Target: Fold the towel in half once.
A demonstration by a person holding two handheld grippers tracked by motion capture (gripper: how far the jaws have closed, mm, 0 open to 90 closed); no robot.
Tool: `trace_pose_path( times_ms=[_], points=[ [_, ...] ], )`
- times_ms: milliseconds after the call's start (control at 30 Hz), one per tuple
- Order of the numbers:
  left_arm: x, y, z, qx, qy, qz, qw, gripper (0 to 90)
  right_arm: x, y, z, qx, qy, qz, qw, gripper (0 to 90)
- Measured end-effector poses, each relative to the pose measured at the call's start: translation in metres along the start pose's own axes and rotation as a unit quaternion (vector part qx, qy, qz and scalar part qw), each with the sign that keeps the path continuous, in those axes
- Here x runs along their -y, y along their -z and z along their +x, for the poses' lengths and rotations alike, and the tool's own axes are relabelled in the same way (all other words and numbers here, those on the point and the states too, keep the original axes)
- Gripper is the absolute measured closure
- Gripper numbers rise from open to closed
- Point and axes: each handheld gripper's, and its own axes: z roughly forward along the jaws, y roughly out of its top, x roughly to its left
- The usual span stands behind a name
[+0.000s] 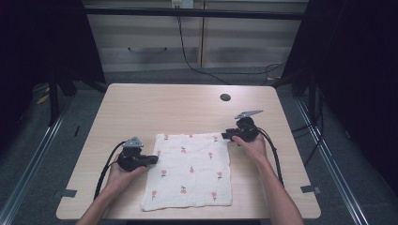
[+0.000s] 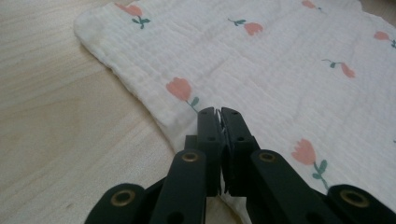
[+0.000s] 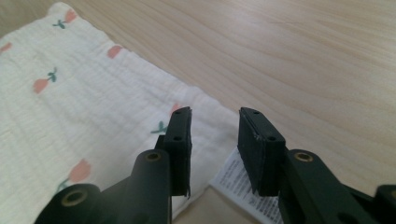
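Left gripper point(image 2: 219, 114) sits nearest the lens, jaws pressed together with a sliver of the cloth point(image 2: 261, 60) edge pinched between them, at the cloth's 9 o'clock side on the table point(image 1: 141, 101). Right gripper point(image 3: 214, 123) has jaws apart, nothing clamped, poised over the cloth's 1 o'clock corner, white care label point(image 3: 238, 179) below them. Cloth lies flat, white with pink tulips, toward 6 o'clock of the table; dark grommet hole point(image 1: 225, 97) at 1 o'clock

High view looks forward and down over the whole desk point(image 1: 141, 101); both tool views ride low and close (opposite edges), all sharing the cloth point(image 1: 190, 171).
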Motion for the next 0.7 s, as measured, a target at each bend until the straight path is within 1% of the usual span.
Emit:
trace_pose_path(
  times_ms=[67,100,133,167,200,233,267,300,333,400,467,500,633,700],
  points=[
    [0.000,0.000,0.000,0.002,0.003,0.000,1.0000,87.1,-0.001,-0.007,-0.003,0.004,-0.001,0.006,1.0000,63.9],
    [0.000,0.000,0.000,0.001,0.003,0.000,1.0000,87.1,-0.001,-0.008,-0.004,0.007,-0.001,0.012,0.9999,62.9],
    [0.000,0.000,0.000,0.001,0.003,0.000,1.0000,87.1,-0.001,-0.008,-0.004,0.007,-0.001,0.012,0.9999,62.9],
    [0.000,0.000,-0.001,-0.001,-0.001,0.000,1.0000,86.7,-0.001,-0.013,-0.007,0.020,-0.002,0.010,0.9998,60.6],
    [0.000,0.000,-0.001,-0.003,-0.002,0.002,1.0000,86.7,-0.001,-0.014,-0.008,0.021,-0.002,0.013,0.9997,60.7],
    [-0.001,0.000,-0.001,-0.003,-0.003,0.002,1.0000,86.7,-0.001,-0.014,-0.009,0.015,-0.005,0.011,0.9998,60.9],
    [-0.001,0.000,-0.001,-0.005,-0.003,0.002,1.0000,86.7,-0.002,-0.015,-0.010,0.016,-0.004,0.009,0.9998,61.3],
    [-0.001,0.000,-0.001,-0.005,-0.003,0.002,1.0000,86.7,-0.003,-0.016,-0.009,0.018,0.000,0.012,0.9998,62.2],
    [0.000,0.000,-0.001,-0.003,-0.001,0.002,1.0000,86.6,-0.003,-0.016,-0.008,0.015,0.005,0.015,0.9998,63.0],
    [0.000,0.000,-0.001,-0.004,-0.002,0.002,1.0000,86.5,-0.004,-0.017,-0.007,0.016,0.009,0.018,0.9997,66.5],
    [-0.001,0.000,-0.001,-0.003,-0.004,0.002,1.0000,86.3,-0.003,-0.017,-0.008,0.012,0.005,0.016,0.9998,68.7],
    [-0.001,0.000,-0.001,-0.003,-0.004,0.002,1.0000,85.9,-0.003,-0.017,-0.009,0.007,0.004,0.013,0.9999,71.9],
    [0.000,0.000,-0.002,-0.002,-0.003,0.002,1.0000,85.1,-0.001,-0.017,-0.008,-0.002,0.003,0.016,0.9999,81.0],
    [0.000,0.000,-0.002,-0.003,-0.002,0.002,1.0000,84.9,-0.001,-0.016,-0.008,-0.003,0.002,0.018,0.9998,84.6]
  ],
)
